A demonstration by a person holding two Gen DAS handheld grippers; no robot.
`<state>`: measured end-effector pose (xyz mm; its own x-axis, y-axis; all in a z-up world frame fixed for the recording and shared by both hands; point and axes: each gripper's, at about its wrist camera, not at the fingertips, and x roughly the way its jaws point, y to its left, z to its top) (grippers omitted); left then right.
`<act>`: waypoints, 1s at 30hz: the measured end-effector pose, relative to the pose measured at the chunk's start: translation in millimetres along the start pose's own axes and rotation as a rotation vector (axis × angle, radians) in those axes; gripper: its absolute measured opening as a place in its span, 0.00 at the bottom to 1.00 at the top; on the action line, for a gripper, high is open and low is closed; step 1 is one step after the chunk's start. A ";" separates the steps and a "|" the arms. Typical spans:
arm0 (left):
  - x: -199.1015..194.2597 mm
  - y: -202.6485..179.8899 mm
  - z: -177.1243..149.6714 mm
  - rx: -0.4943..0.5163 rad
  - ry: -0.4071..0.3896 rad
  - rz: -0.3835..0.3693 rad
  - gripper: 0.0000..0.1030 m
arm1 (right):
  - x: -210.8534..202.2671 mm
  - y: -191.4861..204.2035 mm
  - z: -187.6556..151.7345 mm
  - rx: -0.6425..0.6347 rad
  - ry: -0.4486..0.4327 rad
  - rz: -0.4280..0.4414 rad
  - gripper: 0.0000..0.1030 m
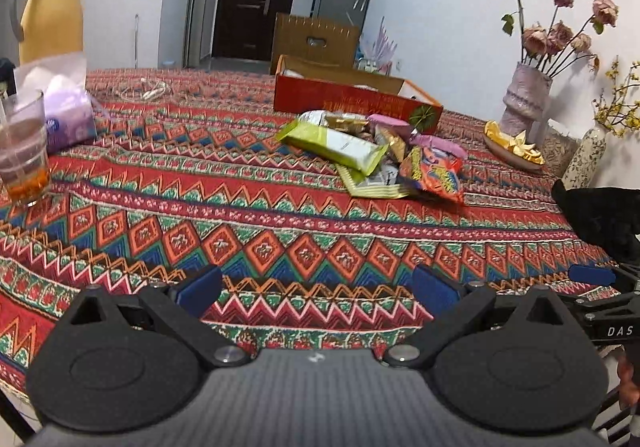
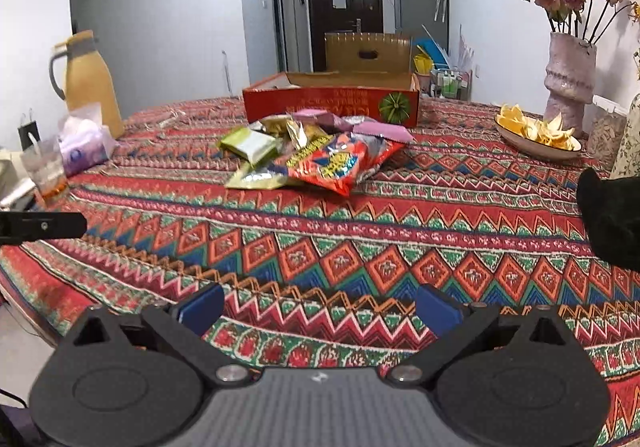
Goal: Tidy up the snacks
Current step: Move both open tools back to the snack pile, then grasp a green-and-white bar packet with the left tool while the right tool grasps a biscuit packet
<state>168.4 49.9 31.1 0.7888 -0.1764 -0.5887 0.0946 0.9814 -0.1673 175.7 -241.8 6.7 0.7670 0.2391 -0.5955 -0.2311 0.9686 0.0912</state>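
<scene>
Both tools empty: my left gripper (image 1: 316,287) and right gripper (image 2: 318,305) have jaws spread wide over bare tablecloth (image 1: 240,215), nothing between the pads. Snack pile (image 2: 308,155) sits mid-table, well ahead of both, just in front of the open red box (image 2: 332,103), which I take as the destination. Risks: packets overlap, so pinching the red chip bag (image 2: 336,163) could drag the green packet (image 1: 340,145) along or slide the heap; glossy film may slip; the loose cloth could bunch under a low approach. The glass (image 1: 24,163) at left and the bowl (image 2: 536,135) at right are within sweep range. Can't see the box interior or read any labels; the lower packets are buried.
</scene>
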 end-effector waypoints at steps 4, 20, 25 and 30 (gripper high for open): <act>12.6 4.5 7.2 -0.005 0.010 0.002 1.00 | 7.4 2.2 6.5 0.016 0.002 0.018 0.99; 165.2 -10.4 124.8 -0.065 0.020 -0.033 0.92 | 91.2 -29.3 104.4 0.170 -0.045 0.142 0.60; 232.2 -8.0 145.7 -0.102 0.070 -0.017 0.77 | 146.5 -30.2 141.8 0.201 -0.043 0.177 0.52; 247.9 -10.6 134.8 0.058 0.011 0.038 0.69 | 209.7 -27.4 169.1 0.224 -0.025 0.112 0.51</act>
<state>444.9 6.0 -6.5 0.7859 -0.1394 -0.6025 0.1000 0.9901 -0.0986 444.1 -206.7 14.4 0.7590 0.3444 -0.5525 -0.1792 0.9264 0.3313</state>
